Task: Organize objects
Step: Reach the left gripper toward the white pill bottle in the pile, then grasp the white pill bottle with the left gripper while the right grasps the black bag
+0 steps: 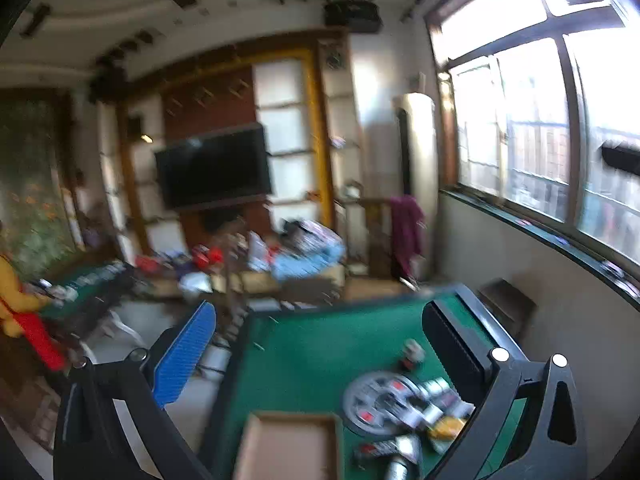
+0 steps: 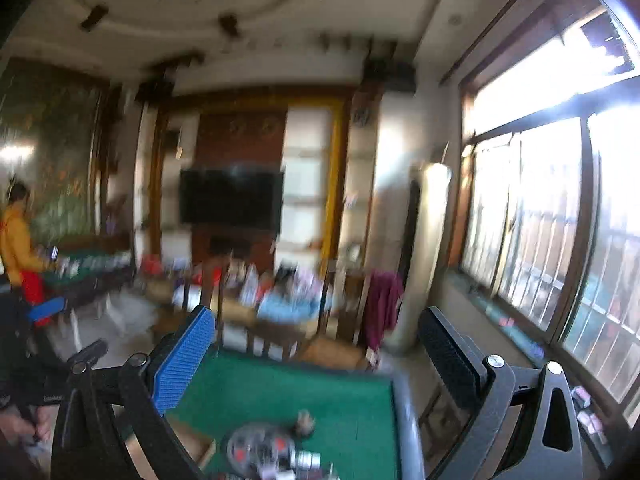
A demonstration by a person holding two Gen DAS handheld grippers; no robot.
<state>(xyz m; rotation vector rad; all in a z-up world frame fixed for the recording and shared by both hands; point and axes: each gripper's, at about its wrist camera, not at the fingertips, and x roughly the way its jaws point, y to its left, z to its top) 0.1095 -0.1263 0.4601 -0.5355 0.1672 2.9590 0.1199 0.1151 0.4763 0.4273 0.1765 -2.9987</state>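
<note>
Both frames blurred, so small detail uncertain. Left tool spread wide, nothing between its fingers, hanging above the green bench. Right tool likewise spread wide and empty, raised over the same bench, aimed toward the far room. On the bench, near right in the left view: a round grey disc with red marks, a heap of small shiny packets touching its right edge, a yellow piece just beside them, one small lone item farther back. An open cardboard box at the near edge, left of the heap, looks the likely place for sorting. Packets probably light and slick, apt to slide or crumple; best pinched across the narrow middle, one at a time. Disc probably stiff and flat, hard to lift from the felt; best gripped across its rim at an edge. Exact nature of the pieces impossible to tell.
</note>
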